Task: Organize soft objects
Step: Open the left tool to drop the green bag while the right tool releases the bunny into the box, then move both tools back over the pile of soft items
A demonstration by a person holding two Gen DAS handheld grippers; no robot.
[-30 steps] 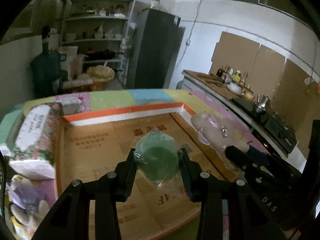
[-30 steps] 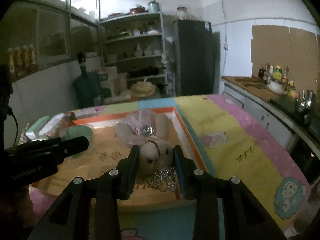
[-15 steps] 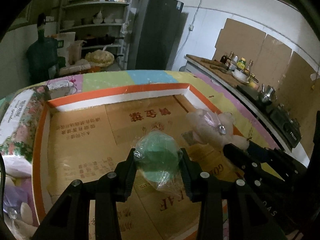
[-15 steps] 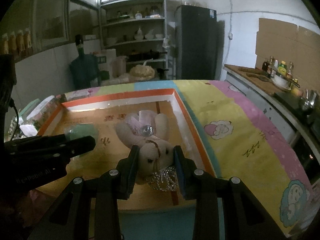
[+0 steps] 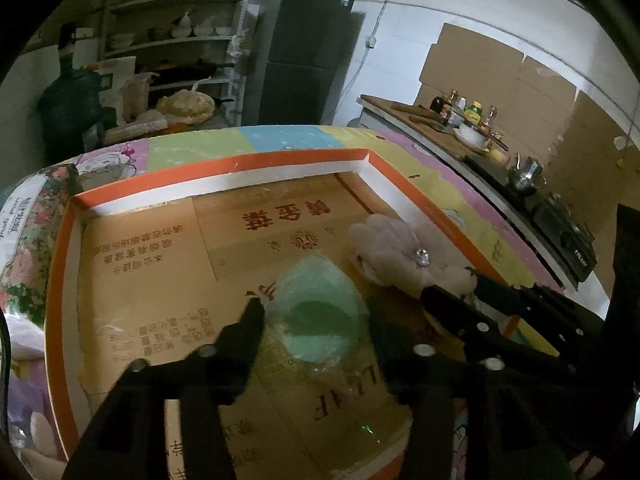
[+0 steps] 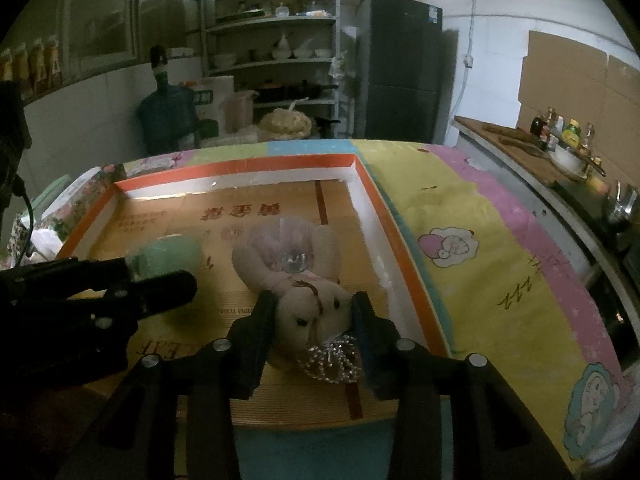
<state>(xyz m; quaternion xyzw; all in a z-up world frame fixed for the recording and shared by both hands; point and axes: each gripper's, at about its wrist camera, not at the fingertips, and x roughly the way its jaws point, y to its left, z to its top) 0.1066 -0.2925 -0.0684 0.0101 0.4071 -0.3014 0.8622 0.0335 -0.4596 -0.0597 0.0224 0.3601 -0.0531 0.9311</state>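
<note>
Nearby, tissue pack [image 5: 28,248] just outside tray [image 5: 224,168], touching its wall.

Behind your table stands a dark fridge [image 6: 400,68], shelves of crockery [image 6: 276,52] beside it, water jug [image 6: 166,118] far left.

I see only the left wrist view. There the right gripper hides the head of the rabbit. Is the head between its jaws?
Observer: Yes. The head of the plush rabbit sits between the jaws of the right gripper, which are opening.
Operator: Which way does its face look?
Observer: Toward the right wrist camera, with the ears pointing at the far wall of the tray.
Operator: Is anything under the chin?
Observer: A sparkling beaded ornament lies there, near the right jaw.
</note>
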